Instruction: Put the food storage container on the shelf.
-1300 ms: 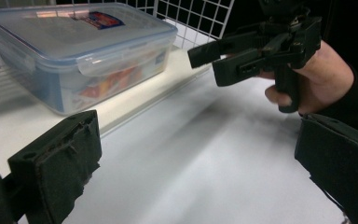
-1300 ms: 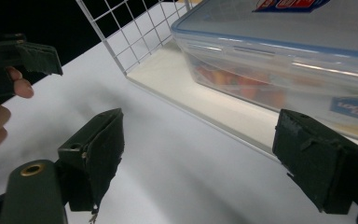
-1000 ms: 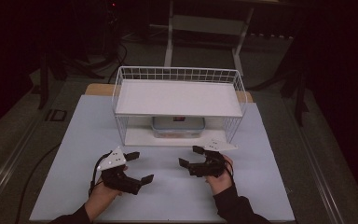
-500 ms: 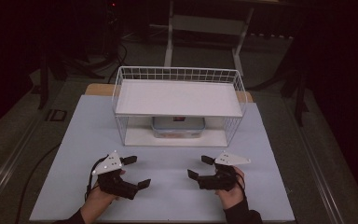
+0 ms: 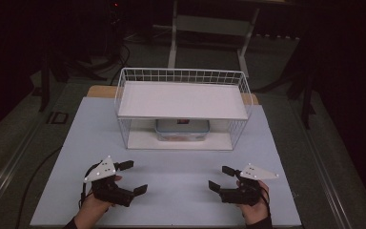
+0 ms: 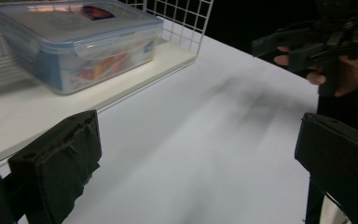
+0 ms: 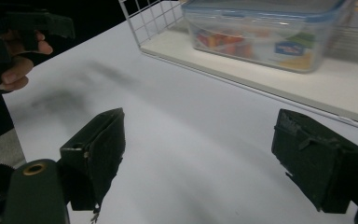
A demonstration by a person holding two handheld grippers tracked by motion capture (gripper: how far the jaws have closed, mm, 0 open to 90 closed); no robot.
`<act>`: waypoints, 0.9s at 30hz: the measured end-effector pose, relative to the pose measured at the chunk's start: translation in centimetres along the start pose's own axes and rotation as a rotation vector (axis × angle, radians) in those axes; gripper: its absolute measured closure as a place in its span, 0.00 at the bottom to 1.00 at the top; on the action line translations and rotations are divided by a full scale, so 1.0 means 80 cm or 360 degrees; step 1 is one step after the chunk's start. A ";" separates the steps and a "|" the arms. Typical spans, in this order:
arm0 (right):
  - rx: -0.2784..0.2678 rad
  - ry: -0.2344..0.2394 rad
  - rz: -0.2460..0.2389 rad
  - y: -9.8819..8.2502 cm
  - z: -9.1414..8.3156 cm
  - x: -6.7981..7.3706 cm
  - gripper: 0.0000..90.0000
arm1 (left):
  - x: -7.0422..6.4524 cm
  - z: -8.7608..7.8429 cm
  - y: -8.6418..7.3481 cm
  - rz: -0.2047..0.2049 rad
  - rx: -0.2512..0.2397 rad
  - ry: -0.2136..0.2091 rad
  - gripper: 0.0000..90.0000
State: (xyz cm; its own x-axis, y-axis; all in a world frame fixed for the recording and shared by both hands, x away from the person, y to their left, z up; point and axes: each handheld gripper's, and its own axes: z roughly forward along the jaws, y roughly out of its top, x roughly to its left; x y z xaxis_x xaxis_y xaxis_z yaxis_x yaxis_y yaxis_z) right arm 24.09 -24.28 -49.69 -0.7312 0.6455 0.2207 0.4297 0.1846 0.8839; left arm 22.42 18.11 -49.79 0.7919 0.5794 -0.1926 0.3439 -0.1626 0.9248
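On a pale desk (image 5: 171, 191) lit against a dark room, a white wire basket rack (image 5: 183, 107) stands toward the far side, its flat upper shelf bare and its lower board resting on the desk. Under that shelf, on the lower board, sits a clear plastic food box (image 5: 182, 130) with a blue-edged snap lid, holding colourful contents and bearing a small label on top; the left claw view (image 6: 74, 42) and the right claw view (image 7: 265, 32) both show it closed and set near the board's front edge. Nearer the person, well apart from the rack and from each other, two hand-held claws hover over the bare desk. The left claw (image 5: 134, 177), held in the person's left hand (image 5: 93, 210), has its black jaws spread wide with nothing between them. The right claw (image 5: 221, 178), held in the right hand (image 5: 253, 210), is likewise spread wide and empty. Each carries a grey three-cornered plate on top, and the two point inward, roughly toward one another.
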 end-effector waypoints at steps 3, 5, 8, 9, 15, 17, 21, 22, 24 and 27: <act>-0.0004 -0.0031 -0.0006 -0.003 -0.009 -0.005 0.19 | 0.000 -0.005 0.000 0.0002 -0.0010 0.0010 0.00; -0.0004 -0.0027 -0.0006 -0.004 -0.012 -0.006 0.19 | 0.001 -0.007 0.000 0.0002 -0.0011 0.0016 0.00; 0.0005 -0.0042 -0.0024 -0.007 -0.021 -0.008 0.19 | 0.002 -0.013 -0.002 -0.0006 -0.0022 0.0024 0.00; -0.0014 -0.0048 -0.0009 -0.008 -0.029 -0.010 0.19 | 0.003 -0.018 -0.004 -0.0016 -0.0030 0.0033 0.00; -0.0028 -0.0053 0.0014 -0.012 -0.040 -0.016 0.19 | 0.004 -0.024 -0.007 -0.0032 -0.0036 0.0053 0.00; -0.0029 -0.0051 0.0031 -0.014 -0.044 -0.021 0.19 | 0.006 -0.026 -0.008 -0.0043 -0.0042 0.0061 0.00; -0.0031 -0.0045 0.0056 -0.015 -0.044 -0.027 0.19 | 0.007 -0.023 -0.010 -0.0041 -0.0031 0.0058 0.00; -0.0025 -0.0044 0.0054 -0.016 -0.044 -0.028 0.20 | 0.007 -0.022 -0.010 -0.0040 -0.0031 0.0054 0.00; -0.0010 -0.0028 0.0055 -0.016 -0.041 -0.029 0.20 | 0.007 -0.022 -0.009 -0.0034 -0.0035 0.0052 0.00; 0.0013 -0.0025 0.0056 -0.017 -0.039 -0.029 0.20 | 0.007 -0.021 -0.010 -0.0036 -0.0035 0.0047 0.00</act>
